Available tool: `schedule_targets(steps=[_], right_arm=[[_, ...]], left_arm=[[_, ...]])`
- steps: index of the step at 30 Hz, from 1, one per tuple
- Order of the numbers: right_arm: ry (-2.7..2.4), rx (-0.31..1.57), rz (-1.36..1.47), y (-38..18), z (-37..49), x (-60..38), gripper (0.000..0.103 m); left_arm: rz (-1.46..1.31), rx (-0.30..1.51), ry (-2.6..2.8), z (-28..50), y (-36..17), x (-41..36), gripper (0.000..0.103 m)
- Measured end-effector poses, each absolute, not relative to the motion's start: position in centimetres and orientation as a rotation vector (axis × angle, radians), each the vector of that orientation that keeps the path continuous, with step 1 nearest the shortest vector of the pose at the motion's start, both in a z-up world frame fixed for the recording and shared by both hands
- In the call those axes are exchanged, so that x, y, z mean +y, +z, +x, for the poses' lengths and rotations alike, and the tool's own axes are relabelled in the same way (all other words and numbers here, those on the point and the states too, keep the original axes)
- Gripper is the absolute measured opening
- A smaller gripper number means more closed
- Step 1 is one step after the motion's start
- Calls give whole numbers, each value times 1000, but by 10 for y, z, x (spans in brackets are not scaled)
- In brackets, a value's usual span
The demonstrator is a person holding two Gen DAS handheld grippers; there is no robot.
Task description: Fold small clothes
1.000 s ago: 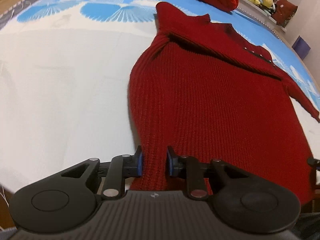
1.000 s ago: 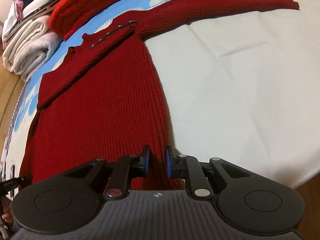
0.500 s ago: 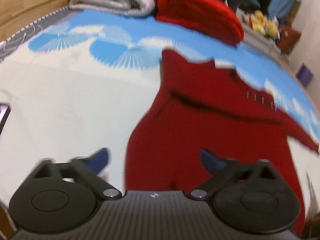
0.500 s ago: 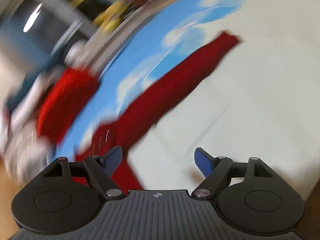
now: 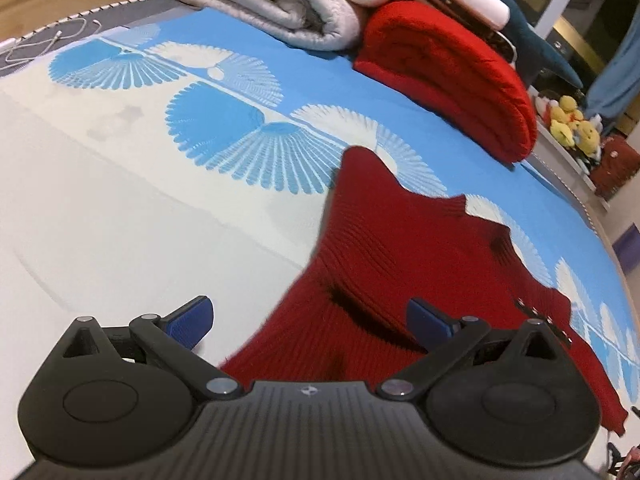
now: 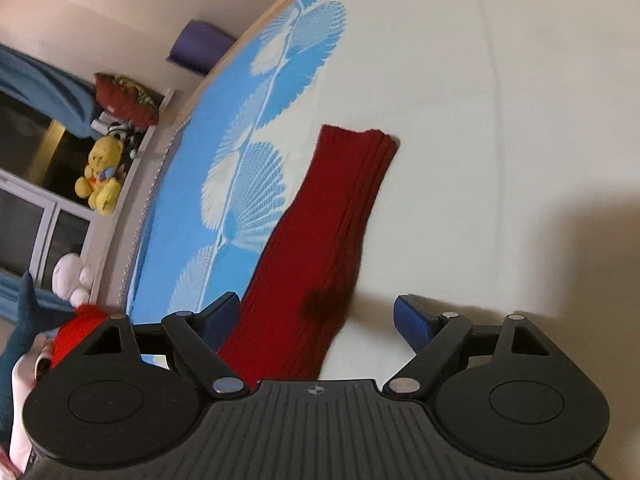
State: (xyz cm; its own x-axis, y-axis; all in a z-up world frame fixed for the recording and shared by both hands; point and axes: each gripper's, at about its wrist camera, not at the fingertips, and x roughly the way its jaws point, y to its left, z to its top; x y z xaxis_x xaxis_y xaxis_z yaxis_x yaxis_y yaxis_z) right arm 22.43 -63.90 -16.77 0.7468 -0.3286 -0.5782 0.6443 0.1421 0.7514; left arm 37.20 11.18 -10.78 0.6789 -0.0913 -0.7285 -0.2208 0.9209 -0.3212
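Observation:
A dark red knitted sweater (image 5: 404,264) lies flat on the white and blue bed sheet (image 5: 120,208). Its left sleeve is folded across the chest. My left gripper (image 5: 310,320) is open and empty, above the sweater's upper left side. In the right wrist view the sweater's other sleeve (image 6: 320,248) stretches out over the sheet (image 6: 500,140), cuff far from me. My right gripper (image 6: 316,318) is open and empty, its jaws spread either side of this sleeve, just above it.
A folded bright red knit (image 5: 448,76) and a folded grey blanket (image 5: 288,0) lie at the bed's far end. Yellow plush toys (image 5: 572,128) sit on a ledge beyond the bed. A purple box (image 6: 198,46) stands off the bed edge.
Both grippers let go of the sweater's bottom hem and opened. The left moved up toward the shoulder. The right swung over to the outstretched sleeve.

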Motion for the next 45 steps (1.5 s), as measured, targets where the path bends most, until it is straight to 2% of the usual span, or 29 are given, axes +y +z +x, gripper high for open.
schedule_targets(steps=[4,5,6,7,8,14,17,20,21,23,24,25,26,30,37,42,45], right_arm=[[-715,284,1176,-167,246,-643,86],[-733,252,1187,-170,250,-643,83],[-750,231,1194,-171,251,-644,58],[-756,226,1194,-172,255,-644,13],[-768,249,1181,-169,256,-643,12],[-681,235,818,-85,294,-574,11],[-487,211,600,-38,324,-491,11],[-200,256,379,-15,346,-377,12],[-69,299,305,-16,350,-335,16],[190,438,180,-33,352,-263,31],[281,517,120,-44,349,-235,50],[321,562,80,-52,347,-221,60],[348,581,33,-58,340,-212,60],[191,574,-23,-56,332,-249,66],[-271,714,314,-51,316,-372,66],[-290,692,455,-48,274,-361,67],[-296,687,404,-54,279,-332,67]], left_arm=[[-388,844,178,377,-113,124,103],[-390,856,216,377,-115,128,103],[-396,866,243,377,-116,133,103],[-406,876,266,377,-117,138,103],[-414,886,284,377,-117,143,103],[-517,910,319,372,-109,170,103],[-535,895,326,369,-102,171,103],[-548,888,329,368,-98,173,103],[-563,888,324,368,-98,174,103],[-587,897,321,369,-98,176,103],[-597,896,317,368,-98,177,103],[-597,897,312,369,-98,178,103],[-593,899,307,370,-98,178,103],[-590,901,285,370,-98,176,103],[-521,871,150,379,-87,138,103],[-496,880,-54,404,-83,94,102],[-392,894,-117,426,-89,62,96]])
